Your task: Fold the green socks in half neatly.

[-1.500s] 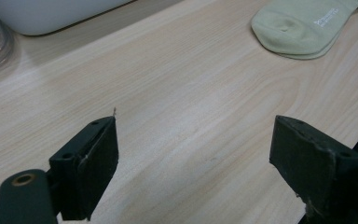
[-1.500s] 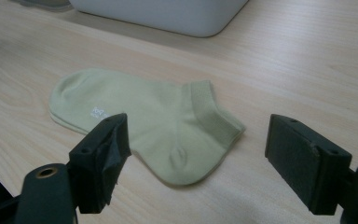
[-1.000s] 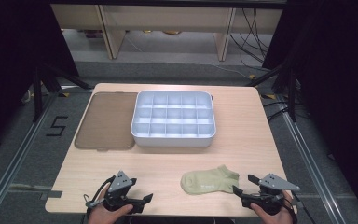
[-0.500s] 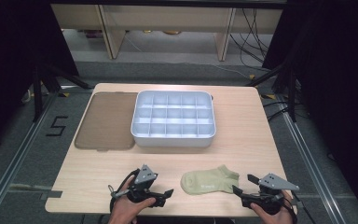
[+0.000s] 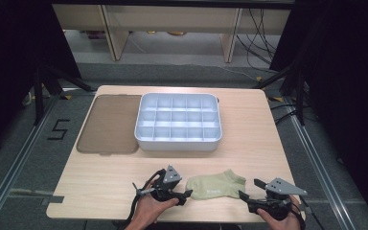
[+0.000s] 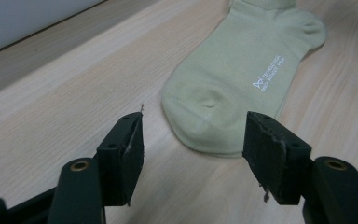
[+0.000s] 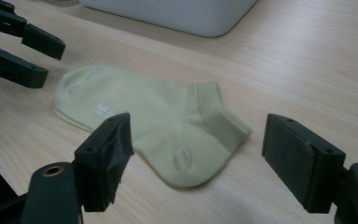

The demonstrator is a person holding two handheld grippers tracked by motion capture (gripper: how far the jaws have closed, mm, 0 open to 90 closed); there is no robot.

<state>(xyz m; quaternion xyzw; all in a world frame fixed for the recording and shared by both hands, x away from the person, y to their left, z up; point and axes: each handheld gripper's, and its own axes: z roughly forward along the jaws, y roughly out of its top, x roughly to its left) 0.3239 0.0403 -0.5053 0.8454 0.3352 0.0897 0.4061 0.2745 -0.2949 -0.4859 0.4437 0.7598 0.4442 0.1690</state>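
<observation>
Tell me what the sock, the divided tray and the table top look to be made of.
Sock: soft knitted fabric, pale green, matte; a ribbed cuff and small printed white lettering show. Divided tray: likely moulded plastic, pale grey-white, smooth with a slight sheen and rounded corners. Table top: light wood or wood-look laminate; grain lines show, but which one cannot be told.

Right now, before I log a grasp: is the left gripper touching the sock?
Apart. The left gripper view shows the left gripper open, with bare table between its jaws and the toe of the sock.

Sock (image 6: pixel 242 65) cuff cut off at top edge in my left gripper view; white print too tiny to read.
</observation>
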